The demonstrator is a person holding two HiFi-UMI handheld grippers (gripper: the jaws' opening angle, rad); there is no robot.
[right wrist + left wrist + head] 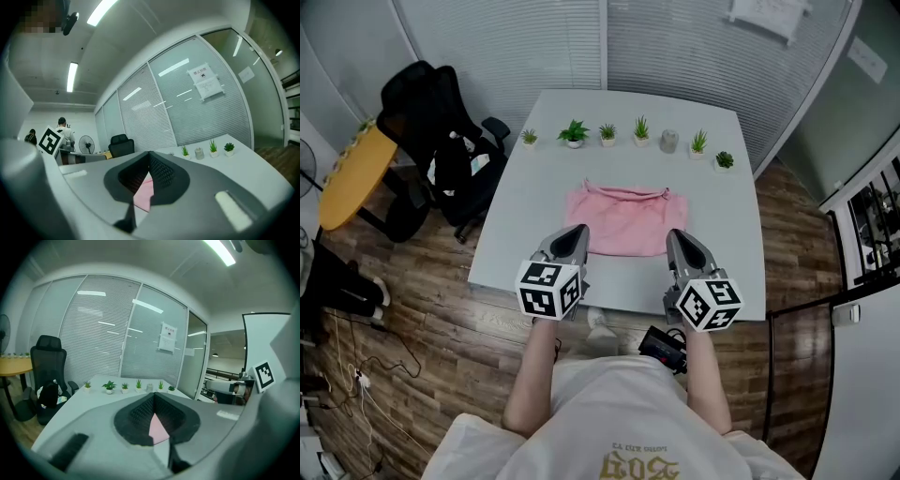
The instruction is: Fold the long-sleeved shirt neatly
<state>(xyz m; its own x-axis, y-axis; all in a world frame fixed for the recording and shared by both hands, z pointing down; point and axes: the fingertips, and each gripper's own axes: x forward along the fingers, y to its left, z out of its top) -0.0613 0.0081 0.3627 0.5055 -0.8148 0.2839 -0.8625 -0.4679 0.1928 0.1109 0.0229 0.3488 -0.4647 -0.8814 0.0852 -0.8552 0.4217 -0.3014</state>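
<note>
Broadly, the worktop (722, 187) is a pale grey-white rectangular slab, smooth and matt, with square edges. It gives a flat bed on which cloth should slide readily.

The shirt (623, 220) lies flat on it, centred, nearer the person's edge than the far one. It is pink, thin-looking cloth, laid as a rough rectangle with a wavy neckline at the far side. No sleeve shows spread to either side, so the sleeves are judged already turned in. Assessment: light, limp and without stiffness. It will sag and crease wherever unsupported, cannot break, and may drag or bunch if pulled from one point only. The best hold is judged to be the two near corners, one per tool, pinching through all layers so that the hem travels evenly toward the neckline.

The left tool (577, 231) and right tool (674, 236) hang side by side over the shirt's near edge. Each is a grey hard-shell wedge with black ribbed pads and a marker cube at the rear. Both are clenched tip to tip. Nothing is seen nipped between the pads. The pink glimpsed through the gap behind each pair of tips reads as the shirt lying below, with bare worktop showing beneath it.

Plants (574, 132), small, green and spiky in white pots, stand in a row along the far edge, well apart from the shirt. A small grey cup (669, 141) stands among them.
</note>
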